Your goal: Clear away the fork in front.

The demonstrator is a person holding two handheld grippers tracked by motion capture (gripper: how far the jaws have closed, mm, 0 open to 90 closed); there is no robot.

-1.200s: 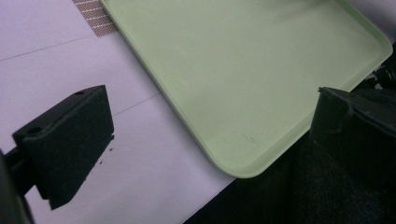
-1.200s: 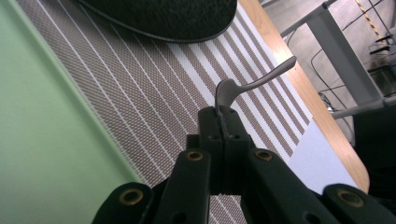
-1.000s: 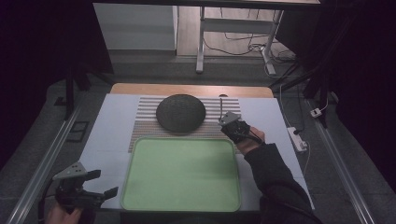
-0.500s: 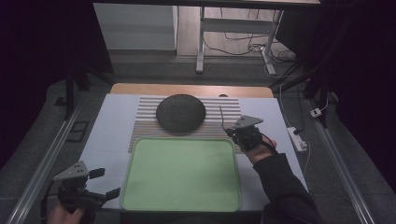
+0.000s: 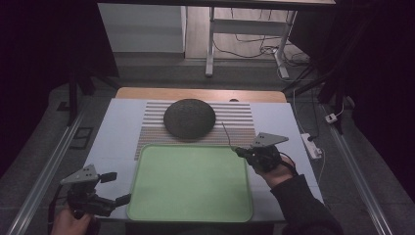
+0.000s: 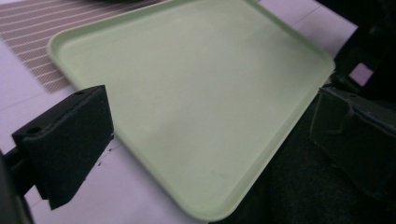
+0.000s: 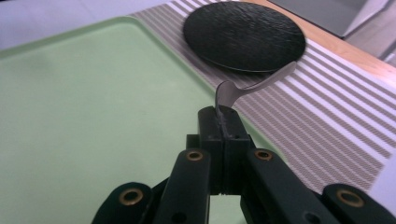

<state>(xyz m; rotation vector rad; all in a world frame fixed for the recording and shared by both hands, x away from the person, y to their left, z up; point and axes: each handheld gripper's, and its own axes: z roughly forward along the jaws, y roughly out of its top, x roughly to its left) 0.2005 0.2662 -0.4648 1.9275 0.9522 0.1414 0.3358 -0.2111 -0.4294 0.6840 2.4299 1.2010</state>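
My right gripper (image 5: 243,152) sits just off the right edge of the green tray (image 5: 147,169), near its far right corner, and its jaws are pressed tight together on the end of a thin metal utensil (image 7: 247,87). In the right gripper view that utensil rises out of the closed jaws, bends, and runs as a flat silvery strip toward the dark round plate (image 7: 243,35), its far end meeting the plate's near rim; I cannot tell whether it touches the plate or only passes in front of it, nor whether it is a spoon or a fork. In the high view the utensil (image 5: 227,134) shows as a thin line slanting up from my right gripper over the striped mat (image 5: 235,120). The plate (image 5: 189,118) lies on that mat, just beyond the far edge of the tray, and the mat lies on the pale surface (image 5: 115,129). The tray's flat bed is bare. My left gripper (image 5: 118,188) hovers at the tray's near left corner, jaws wide apart with nothing between them; in the left gripper view one black jaw stands over the pale surface just beside the tray (image 6: 196,102), and the other hangs past the tray's opposite edge, over the dark area beyond the surface. My two grippers are well apart, with the whole tray between them
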